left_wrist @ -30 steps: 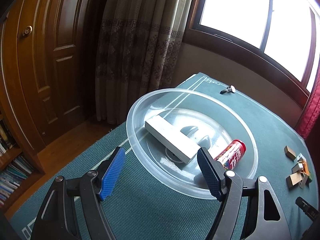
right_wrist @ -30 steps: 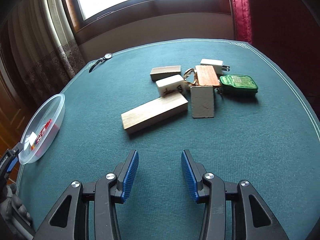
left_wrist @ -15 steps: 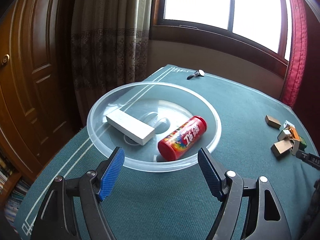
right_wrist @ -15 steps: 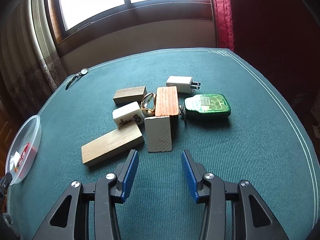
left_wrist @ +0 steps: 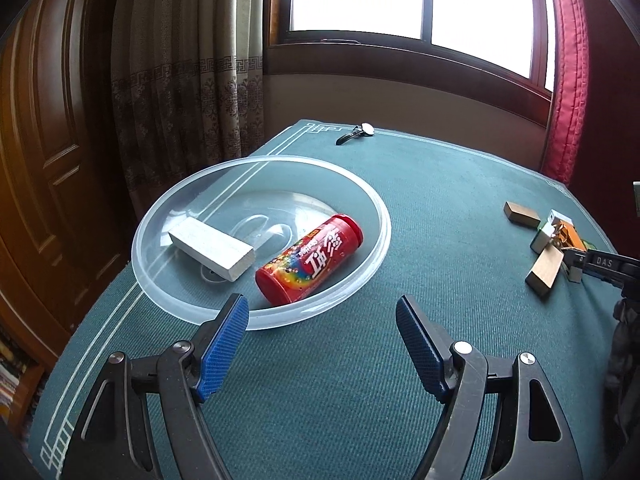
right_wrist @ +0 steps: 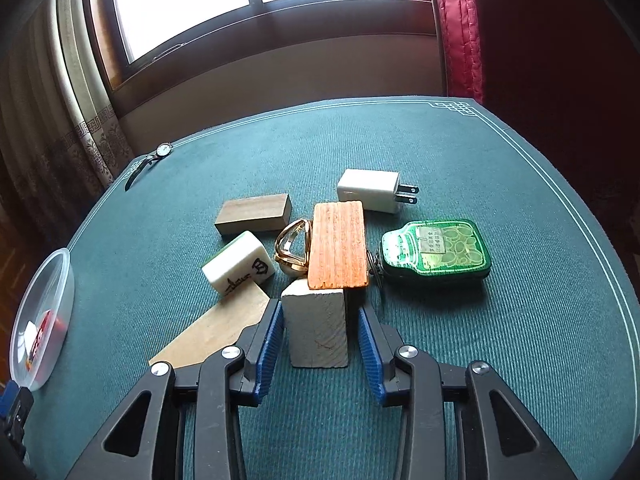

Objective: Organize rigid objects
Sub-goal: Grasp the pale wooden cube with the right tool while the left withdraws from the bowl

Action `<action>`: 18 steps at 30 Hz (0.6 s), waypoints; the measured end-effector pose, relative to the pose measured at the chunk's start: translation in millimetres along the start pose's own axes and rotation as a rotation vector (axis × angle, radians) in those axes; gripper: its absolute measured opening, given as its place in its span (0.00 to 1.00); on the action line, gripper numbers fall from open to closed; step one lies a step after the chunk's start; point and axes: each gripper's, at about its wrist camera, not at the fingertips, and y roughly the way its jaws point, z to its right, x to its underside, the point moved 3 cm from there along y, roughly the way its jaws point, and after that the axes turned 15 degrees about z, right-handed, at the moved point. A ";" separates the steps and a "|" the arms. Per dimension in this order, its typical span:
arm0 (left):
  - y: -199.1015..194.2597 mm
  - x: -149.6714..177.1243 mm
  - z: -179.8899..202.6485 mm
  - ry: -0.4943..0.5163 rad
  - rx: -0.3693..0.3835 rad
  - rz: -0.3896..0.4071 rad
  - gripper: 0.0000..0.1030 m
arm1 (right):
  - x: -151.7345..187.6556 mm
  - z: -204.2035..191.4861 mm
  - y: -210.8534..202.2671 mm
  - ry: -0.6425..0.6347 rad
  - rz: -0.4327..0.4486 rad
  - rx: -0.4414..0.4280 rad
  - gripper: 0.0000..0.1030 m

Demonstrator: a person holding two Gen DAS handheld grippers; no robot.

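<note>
A clear plastic bowl [left_wrist: 352,280] on the green table holds a white block [left_wrist: 212,247] and a red candy can [left_wrist: 310,266]. My left gripper [left_wrist: 320,340] hovers open just in front of the bowl, holding nothing. In the right wrist view my right gripper [right_wrist: 320,336] stands open around a pale wooden block [right_wrist: 316,326], its left pad touching the block and its right pad a little apart. An orange wooden slab [right_wrist: 339,244] leans on that block. Around it lie a mahjong tile [right_wrist: 238,267], a long light plank [right_wrist: 216,328], a dark block [right_wrist: 253,213], a gold ring [right_wrist: 292,252], a white charger [right_wrist: 370,190] and a green tin [right_wrist: 436,254].
A wristwatch [right_wrist: 150,158] lies near the table's far left corner, seen also as a wristwatch [left_wrist: 356,134] beyond the bowl. The bowl [right_wrist: 40,320] sits at the table's left edge. A curtain, a wooden door and a window surround the table.
My right gripper has moved forward until the pale block stands between its open fingers. The left gripper has drawn back and swung right, so the bowl lies further left in its view.
</note>
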 end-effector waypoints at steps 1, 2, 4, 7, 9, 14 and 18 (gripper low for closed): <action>0.4 0.0 2.6 0.005 0.005 -0.002 0.75 | -0.5 0.5 2.0 0.004 -0.005 -0.005 0.35; 0.7 0.0 5.2 0.010 0.009 -0.005 0.75 | -0.4 1.2 2.2 0.008 -0.007 -0.009 0.34; 1.5 0.2 10.1 0.020 0.018 -0.010 0.75 | -0.3 2.3 1.5 0.012 -0.006 -0.015 0.33; 2.7 -0.5 17.4 0.031 0.033 -0.019 0.75 | 0.3 4.0 0.1 0.018 -0.005 -0.021 0.33; 2.4 -1.4 24.2 0.041 0.048 -0.021 0.75 | 1.4 4.8 -1.4 0.017 -0.005 -0.022 0.33; 7.2 -1.1 41.7 0.048 0.123 -0.073 0.75 | 7.2 6.7 -10.6 0.001 -0.008 -0.038 0.33; 14.0 0.8 58.9 0.059 0.164 -0.116 0.75 | 15.5 11.2 -24.0 -0.014 -0.011 -0.054 0.33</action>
